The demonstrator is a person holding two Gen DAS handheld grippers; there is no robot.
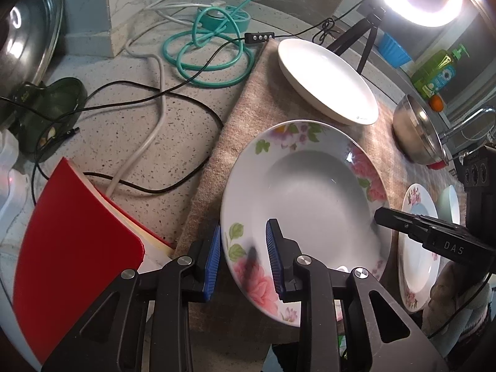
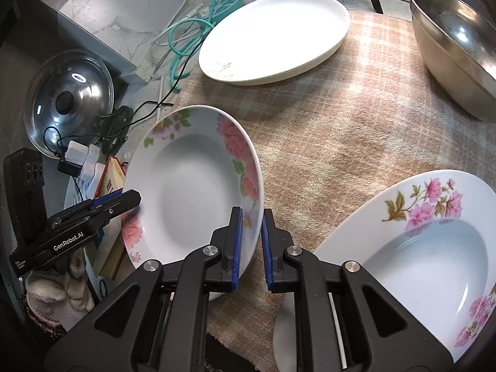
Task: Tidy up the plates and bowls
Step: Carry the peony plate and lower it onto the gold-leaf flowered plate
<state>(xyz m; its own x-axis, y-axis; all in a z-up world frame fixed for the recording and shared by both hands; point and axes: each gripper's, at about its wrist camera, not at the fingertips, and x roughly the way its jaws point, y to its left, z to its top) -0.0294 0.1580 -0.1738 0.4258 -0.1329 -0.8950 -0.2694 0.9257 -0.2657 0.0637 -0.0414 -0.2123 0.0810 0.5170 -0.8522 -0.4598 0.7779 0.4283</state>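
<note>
A: Biggest first. Plaid cloth (image 2: pixel 356 142) covers the counter; everything is placed off the rose-rimmed deep plate (image 2: pixel 192 186). Steel bowl (image 2: pixel 458 46) sits far right of it, plain white plate (image 2: pixel 272 34) beyond it, second floral plate (image 2: pixel 412 248) to its right, touching nothing.

B: Rose plate's position?

A: At the cloth's left edge, tilted, left side higher, between both tools. Right gripper (image 2: pixel 251 241) is clamped on its right rim, pads pressing either face. Left gripper (image 1: pixel 243 257) straddles the opposite rim: one pad inside the well side, one outside. Gap is narrow, but whether the pads actually bite is unclear from the left wrist view.

B: So held by both?

A: Right for certain. Left is probably closing or lightly on.

B: What does the next move turn on?

A: The plate spans straight across between the two jaws, rim to rim. It's round, so no long axis; the grip line is the axis. Target is likely the second floral plate, which lies on the right hand's side, so the right hand leads and the left follows.

B: Risk?

A: Glazed rim slipping if the left isn't seated.
</note>
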